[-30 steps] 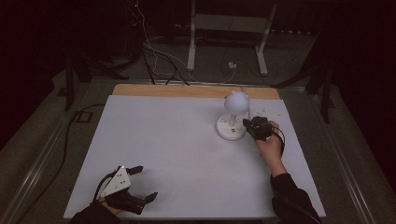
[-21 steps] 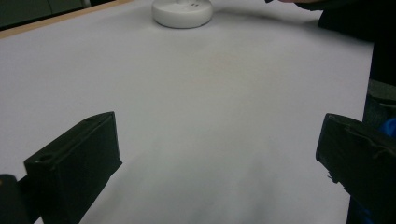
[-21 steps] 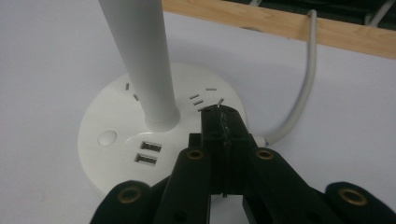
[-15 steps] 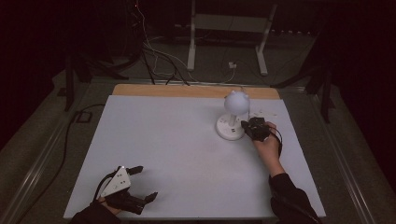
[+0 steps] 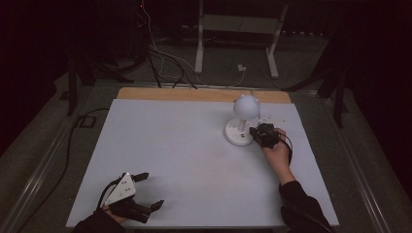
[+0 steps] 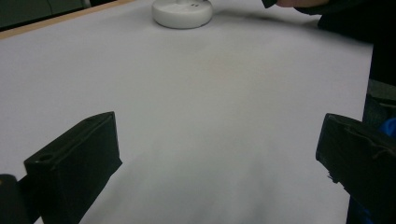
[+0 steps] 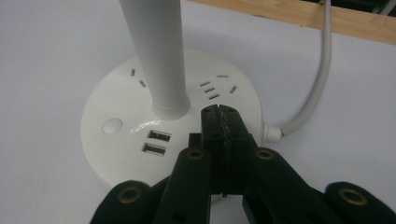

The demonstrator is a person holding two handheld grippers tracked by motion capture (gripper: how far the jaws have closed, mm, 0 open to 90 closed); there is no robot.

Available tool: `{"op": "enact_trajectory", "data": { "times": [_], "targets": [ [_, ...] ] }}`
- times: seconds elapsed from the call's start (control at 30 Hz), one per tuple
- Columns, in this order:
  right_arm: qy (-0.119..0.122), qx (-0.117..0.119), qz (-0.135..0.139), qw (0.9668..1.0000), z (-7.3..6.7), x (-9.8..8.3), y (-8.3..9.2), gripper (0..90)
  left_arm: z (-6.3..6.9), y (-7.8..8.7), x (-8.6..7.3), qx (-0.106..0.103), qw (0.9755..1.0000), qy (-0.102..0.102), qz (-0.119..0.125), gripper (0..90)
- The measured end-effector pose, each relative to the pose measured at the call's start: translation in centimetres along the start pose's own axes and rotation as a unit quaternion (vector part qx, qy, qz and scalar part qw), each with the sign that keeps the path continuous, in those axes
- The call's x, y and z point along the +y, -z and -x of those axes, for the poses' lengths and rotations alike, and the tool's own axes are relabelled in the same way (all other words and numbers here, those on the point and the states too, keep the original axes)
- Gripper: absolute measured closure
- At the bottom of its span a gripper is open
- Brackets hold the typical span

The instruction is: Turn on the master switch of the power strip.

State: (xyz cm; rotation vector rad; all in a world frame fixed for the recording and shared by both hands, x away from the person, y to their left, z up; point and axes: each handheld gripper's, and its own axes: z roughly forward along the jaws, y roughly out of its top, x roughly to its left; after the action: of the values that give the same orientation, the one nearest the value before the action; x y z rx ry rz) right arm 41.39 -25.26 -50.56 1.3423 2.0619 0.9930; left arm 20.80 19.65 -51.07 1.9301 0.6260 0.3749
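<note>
Right gripper (image 7: 219, 116) with jaws pressed together, empty, over lamp base (image 7: 116, 140).
Seen up close: round button (image 7: 112, 126), USB ports (image 7: 156, 142); from above: left gripper (image 5: 145, 191) wide open, empty.

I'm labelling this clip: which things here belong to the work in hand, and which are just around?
In the job: lamp base, lamp stem, right gripper, shut over the base.
Just around: left gripper, open; floor cables; metal stand.

A white desk lamp (image 5: 241, 121) stands upright toward the table's (image 5: 170, 155) far right corner, its round base (image 7: 140, 135) bearing sockets, a button and a cord (image 7: 313, 88).
</note>
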Motion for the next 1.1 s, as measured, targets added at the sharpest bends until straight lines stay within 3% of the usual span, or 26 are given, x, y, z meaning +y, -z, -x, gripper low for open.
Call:
{"op": "enact_trajectory", "data": {
  "times": [1.1],
  "targets": [
    [0.010,-0.024,-0.012,0.9996,-0.67,0.00,-0.23,90.0,0.11,-0.09,0.01,0.001,1.0000,-0.001,-0.001,0.1]
  ]
}}
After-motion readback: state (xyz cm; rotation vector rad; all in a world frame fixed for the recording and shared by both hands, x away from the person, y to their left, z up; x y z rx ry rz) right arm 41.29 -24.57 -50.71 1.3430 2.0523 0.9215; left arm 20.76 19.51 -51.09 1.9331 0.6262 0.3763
